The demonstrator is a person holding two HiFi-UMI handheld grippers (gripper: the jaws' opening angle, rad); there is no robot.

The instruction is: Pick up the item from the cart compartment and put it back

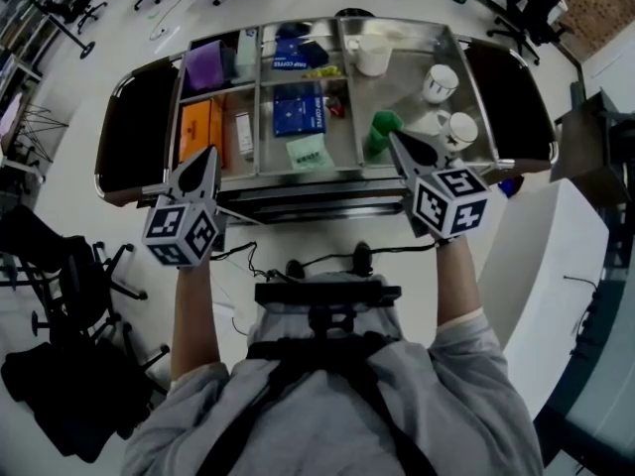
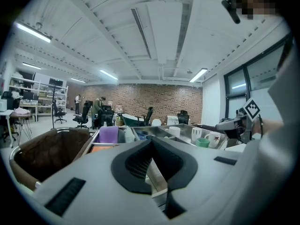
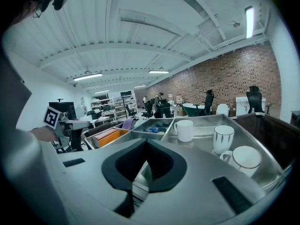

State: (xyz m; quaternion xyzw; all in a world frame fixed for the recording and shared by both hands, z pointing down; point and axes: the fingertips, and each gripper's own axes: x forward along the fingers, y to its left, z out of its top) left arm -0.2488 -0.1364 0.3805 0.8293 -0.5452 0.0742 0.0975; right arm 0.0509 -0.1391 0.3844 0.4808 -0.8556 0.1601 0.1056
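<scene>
The steel cart [image 1: 342,181] stands in front of me, split into several compartments. The left ones hold a purple box [image 1: 206,64], an orange box [image 1: 201,127] and a small white box [image 1: 244,134]. In the middle lie two blue boxes [image 1: 298,110] and a green packet [image 1: 310,152]. A green cup [image 1: 382,132] and white mugs [image 1: 440,82] sit on the right. My left gripper [image 1: 209,154] hovers shut and empty over the cart's near left edge. My right gripper [image 1: 395,139] hangs near the green cup, jaws together with nothing between them.
Dark padded end panels [image 1: 134,127] flank the cart on both sides. Office chairs [image 1: 60,266] stand on the floor at the left and at the back. A white table edge [image 1: 556,256] lies to the right. Cables [image 1: 327,261] trail below the cart's front.
</scene>
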